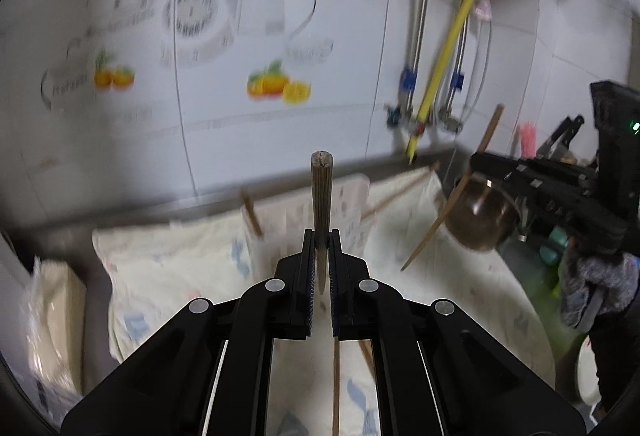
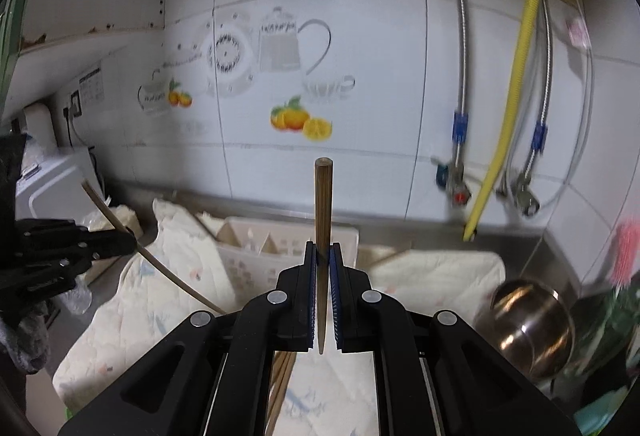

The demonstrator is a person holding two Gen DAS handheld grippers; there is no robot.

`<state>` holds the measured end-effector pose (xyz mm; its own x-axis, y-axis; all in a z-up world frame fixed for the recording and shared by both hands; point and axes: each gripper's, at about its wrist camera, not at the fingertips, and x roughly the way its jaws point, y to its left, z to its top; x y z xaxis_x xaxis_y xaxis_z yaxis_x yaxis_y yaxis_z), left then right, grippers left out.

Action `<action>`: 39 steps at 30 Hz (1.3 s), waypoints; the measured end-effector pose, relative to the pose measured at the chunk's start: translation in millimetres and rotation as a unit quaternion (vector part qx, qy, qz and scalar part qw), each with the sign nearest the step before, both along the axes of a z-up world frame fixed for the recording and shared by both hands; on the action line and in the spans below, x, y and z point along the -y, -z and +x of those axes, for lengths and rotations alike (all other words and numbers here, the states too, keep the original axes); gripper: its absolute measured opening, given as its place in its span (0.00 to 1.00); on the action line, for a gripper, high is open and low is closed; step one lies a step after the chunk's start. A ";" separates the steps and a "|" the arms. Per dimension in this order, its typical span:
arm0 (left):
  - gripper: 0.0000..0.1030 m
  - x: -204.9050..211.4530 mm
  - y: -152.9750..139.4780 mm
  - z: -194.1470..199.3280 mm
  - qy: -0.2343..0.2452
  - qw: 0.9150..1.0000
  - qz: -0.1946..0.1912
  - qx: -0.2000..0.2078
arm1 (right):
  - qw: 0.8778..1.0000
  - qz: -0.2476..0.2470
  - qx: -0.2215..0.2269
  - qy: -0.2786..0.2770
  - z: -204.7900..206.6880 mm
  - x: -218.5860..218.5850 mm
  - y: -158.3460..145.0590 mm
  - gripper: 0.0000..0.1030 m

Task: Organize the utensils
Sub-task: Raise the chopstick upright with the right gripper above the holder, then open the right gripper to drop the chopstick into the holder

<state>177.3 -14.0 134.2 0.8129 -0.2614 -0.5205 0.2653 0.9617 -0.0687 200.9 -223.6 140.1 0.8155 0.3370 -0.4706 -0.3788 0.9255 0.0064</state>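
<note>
Pinching a chopstick (image 1: 321, 212) between its fingers, the left gripper (image 1: 321, 268) holds it upright, blunt end up and tapered tip down between the pads. The right gripper (image 2: 323, 288) is clamped the same way on a second chopstick (image 2: 322, 220), also upright with its thick end up. Both hang above a pale printed cloth (image 2: 168, 296) spread on the table. A beige slotted basket (image 2: 256, 256) stands on the cloth toward the tiled wall (image 2: 360, 16), straight ahead of the right gripper. More chopsticks (image 2: 282, 388) lie loose on the cloth beneath that gripper. A steel bowl (image 2: 534, 328) sits to the right, just off the cloth. A yellow hose (image 2: 516, 96) runs down the wall beside braided metal pipes.
</note>
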 end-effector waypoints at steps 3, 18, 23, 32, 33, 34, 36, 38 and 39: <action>0.05 3.2 -23.0 9.8 -0.005 1.000 0.005 0.024 | 1.000 0.002 0.012 0.003 12.4 -3.8 -13.1 0.06; 0.05 -17.1 -21.9 74.8 -0.055 0.998 0.013 0.015 | 0.999 -0.002 0.032 0.019 75.6 -27.0 -26.2 0.06; 0.05 -23.4 -3.7 84.0 -0.059 0.998 0.010 -0.004 | 1.000 -0.001 0.015 0.022 91.3 -30.0 -6.9 0.06; 0.05 -24.0 13.7 89.6 -0.055 0.998 0.012 -0.026 | 0.999 -0.003 -0.019 0.026 103.1 -32.6 21.9 0.06; 0.05 -24.2 14.5 89.6 -0.055 0.998 0.012 -0.027 | 0.999 -0.004 -0.020 0.026 103.4 -32.8 23.1 0.06; 0.05 -24.6 15.9 90.0 -0.055 0.998 0.011 -0.030 | 0.999 -0.005 -0.022 0.026 103.5 -33.1 24.0 0.06; 0.06 -25.4 16.6 90.3 -0.056 0.998 0.009 -0.030 | 0.999 -0.005 -0.021 0.028 102.7 -32.6 24.5 0.07; 0.07 -25.4 16.2 90.7 -0.054 0.998 0.006 -0.032 | 0.999 -0.005 -0.021 0.029 102.6 -31.6 23.7 0.07; 0.07 -24.9 15.6 90.9 -0.055 0.998 0.005 -0.032 | 0.999 -0.004 -0.020 0.029 101.9 -30.7 22.7 0.07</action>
